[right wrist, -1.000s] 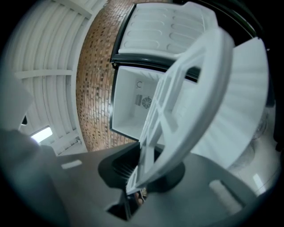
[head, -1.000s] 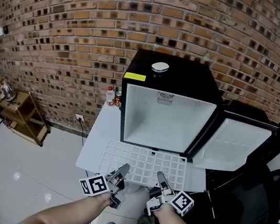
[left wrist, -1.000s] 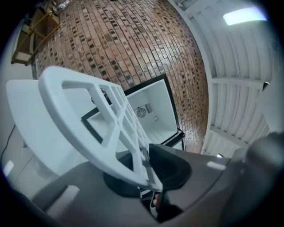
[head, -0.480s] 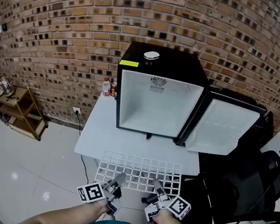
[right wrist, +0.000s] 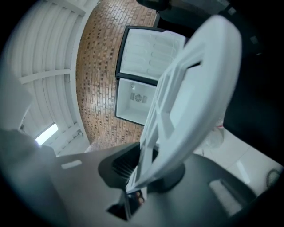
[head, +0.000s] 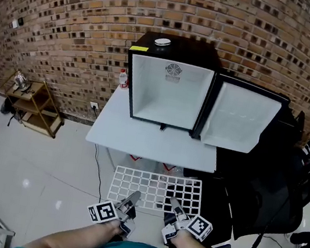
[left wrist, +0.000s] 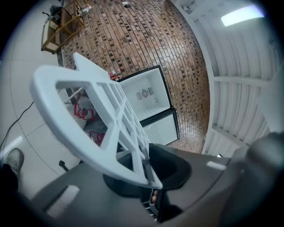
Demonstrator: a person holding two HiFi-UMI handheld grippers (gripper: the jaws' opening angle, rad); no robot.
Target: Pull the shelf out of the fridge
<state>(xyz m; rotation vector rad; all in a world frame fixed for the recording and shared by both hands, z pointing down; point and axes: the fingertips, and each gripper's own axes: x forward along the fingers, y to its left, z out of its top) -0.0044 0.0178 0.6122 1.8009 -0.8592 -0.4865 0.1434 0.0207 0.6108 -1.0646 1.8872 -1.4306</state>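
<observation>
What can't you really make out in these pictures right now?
- The round white thing on the fridge, head view: too small to identify.
- The bottles beside the fridge, head view: tiny, partly behind its side.
- The red-and-white items under the table, head view: mostly covered by the tabletop and the shelf.
- What sits on the wooden rack, head view: too small.
</observation>
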